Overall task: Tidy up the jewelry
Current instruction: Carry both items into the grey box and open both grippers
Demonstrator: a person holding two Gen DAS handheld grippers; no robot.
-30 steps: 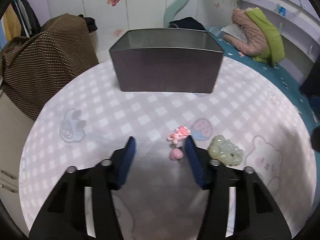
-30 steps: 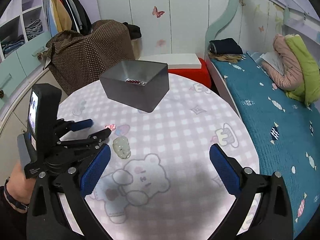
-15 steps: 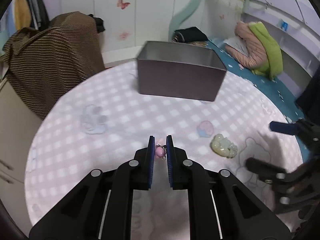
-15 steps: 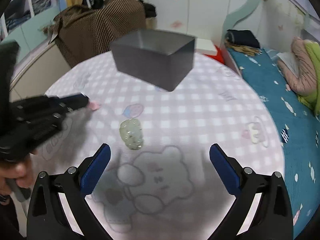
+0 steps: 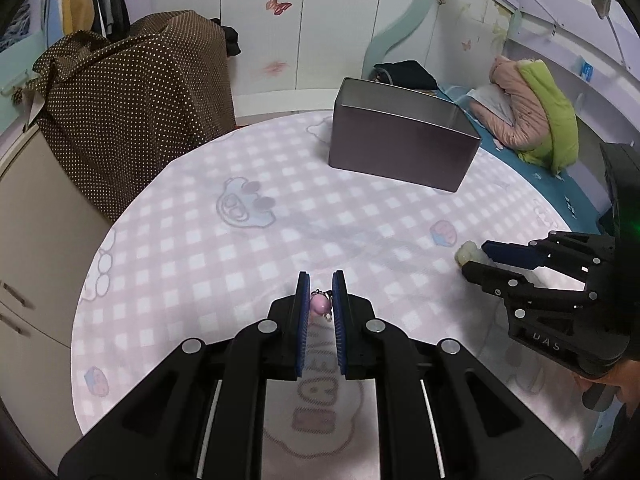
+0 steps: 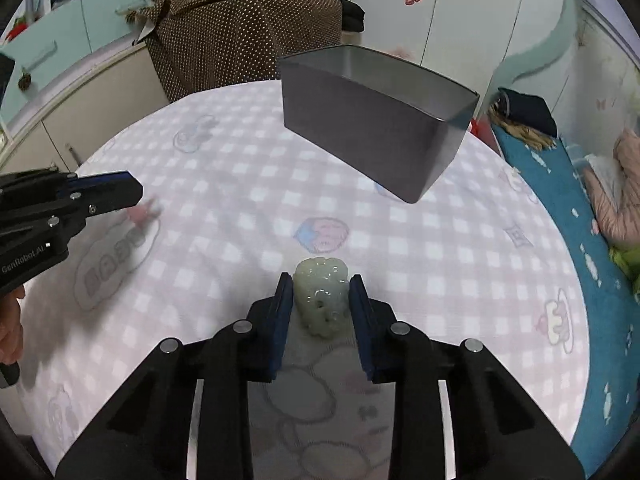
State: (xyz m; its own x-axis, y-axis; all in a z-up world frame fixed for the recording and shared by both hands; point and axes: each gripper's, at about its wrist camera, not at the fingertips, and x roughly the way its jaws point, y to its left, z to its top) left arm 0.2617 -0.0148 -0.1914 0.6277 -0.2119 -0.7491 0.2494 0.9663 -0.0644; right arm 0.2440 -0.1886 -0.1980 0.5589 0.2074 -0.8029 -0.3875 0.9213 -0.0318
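My left gripper (image 5: 320, 280) is shut on a small pink charm (image 5: 319, 306) and holds it above the round table (image 5: 200, 240). It also shows in the right wrist view (image 6: 132, 190) at the left, with the pink charm (image 6: 142, 213) blurred below its tips. My right gripper (image 6: 320, 286) is low on the table, its jaws close around a pale green jade bracelet (image 6: 322, 300); whether the pads touch it I cannot tell. The left wrist view shows that gripper (image 5: 476, 258) and the bracelet's end (image 5: 466, 250). A grey metal box (image 5: 400, 148) (image 6: 376, 124) stands at the far side.
A brown dotted cloth heap (image 5: 128, 100) lies beyond the table's left edge. A bed with a blue sheet (image 6: 580, 220) and green and pink bedding (image 5: 536, 116) runs along the right. Cabinets (image 6: 80, 92) stand at the left.
My left gripper shut on the pink charm and lifted it back and left. My right gripper came down and narrowed from wide open around the jade bracelet.
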